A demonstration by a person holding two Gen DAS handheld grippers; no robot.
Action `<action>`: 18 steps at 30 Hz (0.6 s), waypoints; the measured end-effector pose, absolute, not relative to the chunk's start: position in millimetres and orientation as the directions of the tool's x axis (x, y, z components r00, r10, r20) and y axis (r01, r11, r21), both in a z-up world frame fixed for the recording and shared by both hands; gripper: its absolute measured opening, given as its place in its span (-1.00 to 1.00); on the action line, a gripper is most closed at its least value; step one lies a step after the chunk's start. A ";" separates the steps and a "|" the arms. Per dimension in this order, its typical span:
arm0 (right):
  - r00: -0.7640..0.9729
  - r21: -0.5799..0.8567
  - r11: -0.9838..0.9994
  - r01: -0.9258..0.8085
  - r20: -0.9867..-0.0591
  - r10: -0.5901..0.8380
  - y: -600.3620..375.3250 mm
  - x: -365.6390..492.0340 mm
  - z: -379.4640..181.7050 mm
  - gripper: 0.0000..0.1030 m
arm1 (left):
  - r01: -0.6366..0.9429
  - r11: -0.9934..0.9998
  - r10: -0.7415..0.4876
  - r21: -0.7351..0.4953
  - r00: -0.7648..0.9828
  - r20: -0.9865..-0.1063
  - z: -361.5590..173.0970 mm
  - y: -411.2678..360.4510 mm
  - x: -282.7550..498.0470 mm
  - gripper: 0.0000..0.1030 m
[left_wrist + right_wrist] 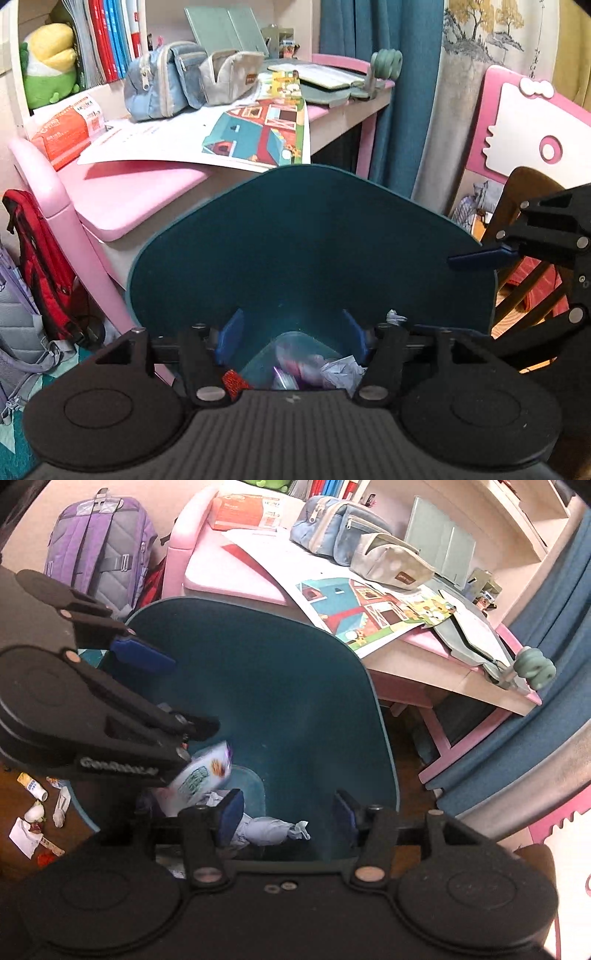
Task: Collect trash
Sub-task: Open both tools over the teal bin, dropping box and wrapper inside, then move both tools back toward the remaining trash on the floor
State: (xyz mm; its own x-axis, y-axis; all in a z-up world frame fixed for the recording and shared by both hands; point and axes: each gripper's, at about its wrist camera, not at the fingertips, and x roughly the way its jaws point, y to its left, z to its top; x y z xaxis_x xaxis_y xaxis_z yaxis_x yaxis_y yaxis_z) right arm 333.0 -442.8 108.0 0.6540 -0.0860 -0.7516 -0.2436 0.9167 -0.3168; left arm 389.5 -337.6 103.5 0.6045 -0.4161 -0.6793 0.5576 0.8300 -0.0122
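over the teal bin (295, 686) beside the pink desk (122, 192), both tongs, left (293, 332) and right (288, 814), hang wide with nothing gripped so wrappers (207, 775) drop in, while more trash (35, 812) waits on the floor.
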 end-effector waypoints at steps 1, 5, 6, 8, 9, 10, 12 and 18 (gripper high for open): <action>0.658 -0.319 0.917 -0.240 -0.748 -0.087 -442.8 330.9 109.8 0.03 | 0.557 0.830 -0.418 -0.013 0.606 -0.677 105.0 -336.1 388.5 0.13; 0.681 -0.316 0.919 -0.234 -0.728 -0.077 -440.5 319.9 120.7 0.03 | 0.553 0.833 -0.423 -0.015 0.620 -0.661 112.6 -328.1 380.4 0.13; 0.687 -0.315 0.919 -0.236 -0.723 -0.071 -439.0 316.1 124.1 0.03 | 0.554 0.832 -0.429 -0.020 0.621 -0.657 114.8 -325.1 377.5 0.13; 0.700 -0.320 0.916 -0.241 -0.711 -0.064 -434.7 308.9 131.1 0.03 | 0.555 0.832 -0.435 -0.021 0.628 -0.645 119.5 -318.3 370.0 0.13; 0.707 -0.322 0.915 -0.244 -0.705 -0.060 -432.3 304.9 134.7 0.04 | 0.556 0.831 -0.439 -0.021 0.631 -0.640 121.8 -315.2 366.1 0.13; 0.712 -0.321 0.915 -0.246 -0.700 -0.054 -430.2 300.7 138.2 0.04 | 0.558 0.830 -0.442 -0.021 0.635 -0.634 124.3 -311.0 361.3 0.14; 0.725 -0.324 0.912 -0.251 -0.688 -0.044 -423.5 291.7 145.2 0.04 | 0.556 0.831 -0.447 -0.022 0.644 -0.620 129.8 -301.5 352.5 0.14; 0.755 -0.340 0.898 -0.280 -0.655 -0.012 -396.0 263.6 163.0 0.04 | 0.542 0.840 -0.452 -0.028 0.669 -0.591 142.9 -267.4 328.6 0.16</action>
State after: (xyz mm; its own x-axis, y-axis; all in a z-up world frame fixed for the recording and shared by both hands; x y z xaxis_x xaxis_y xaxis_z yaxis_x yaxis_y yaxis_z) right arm 263.6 -396.0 163.0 0.7554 -0.0123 -0.6551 -0.2800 0.8979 -0.3398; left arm 328.6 -267.4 142.9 0.6687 -0.4515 -0.5907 0.5420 0.8399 -0.0284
